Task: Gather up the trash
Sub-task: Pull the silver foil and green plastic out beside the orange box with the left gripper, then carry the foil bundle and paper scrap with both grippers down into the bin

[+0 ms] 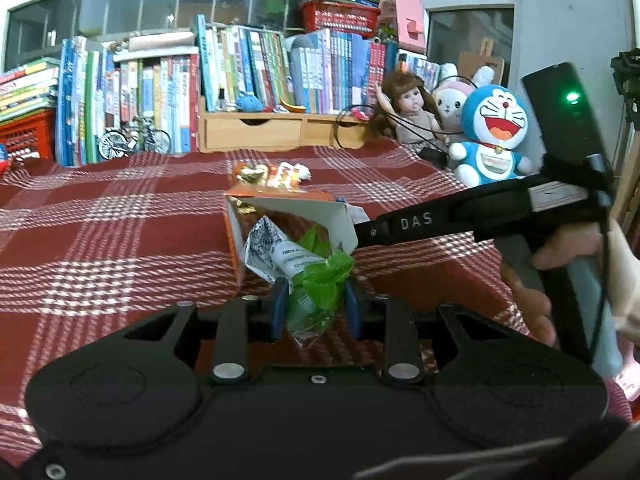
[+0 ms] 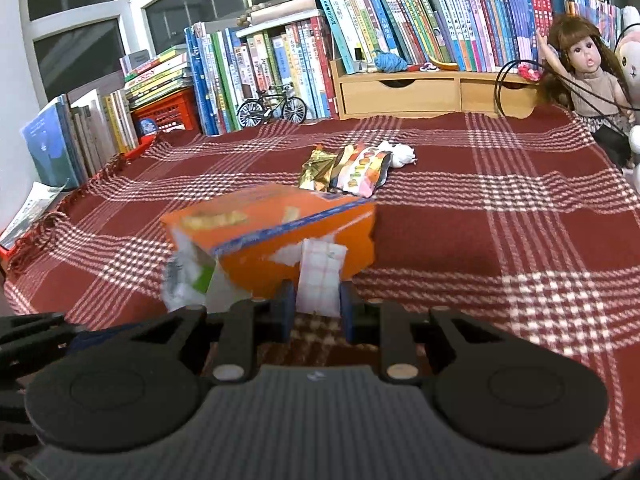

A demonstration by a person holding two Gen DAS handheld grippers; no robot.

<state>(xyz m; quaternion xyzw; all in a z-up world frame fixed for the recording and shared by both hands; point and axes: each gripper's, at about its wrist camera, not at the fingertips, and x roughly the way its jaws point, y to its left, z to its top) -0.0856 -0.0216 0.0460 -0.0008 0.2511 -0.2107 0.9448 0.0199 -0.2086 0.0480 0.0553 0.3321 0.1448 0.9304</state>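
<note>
An orange cardboard box (image 1: 234, 236) lies on its side on the red plaid cloth, its open mouth facing me in the left wrist view. My left gripper (image 1: 314, 292) is shut on a crumpled green and white wrapper (image 1: 320, 276), whose white end reaches into that mouth. My right gripper (image 2: 318, 288) is shut on the box's white flap (image 2: 322, 276), holding the orange box (image 2: 272, 224) slightly tilted. From the left wrist view it comes in from the right as a black arm, the right gripper (image 1: 358, 236). The wrapper (image 2: 186, 276) shows at the box's left. Several snack wrappers (image 2: 348, 168) lie behind the box.
Rows of books (image 2: 280, 52) and a wooden drawer unit (image 2: 420, 90) line the far edge. A model bicycle (image 2: 272, 110) stands before them. A doll (image 1: 408, 108) and a blue plush toy (image 1: 494, 136) sit at the right. A hand (image 1: 536, 280) holds the right gripper's handle.
</note>
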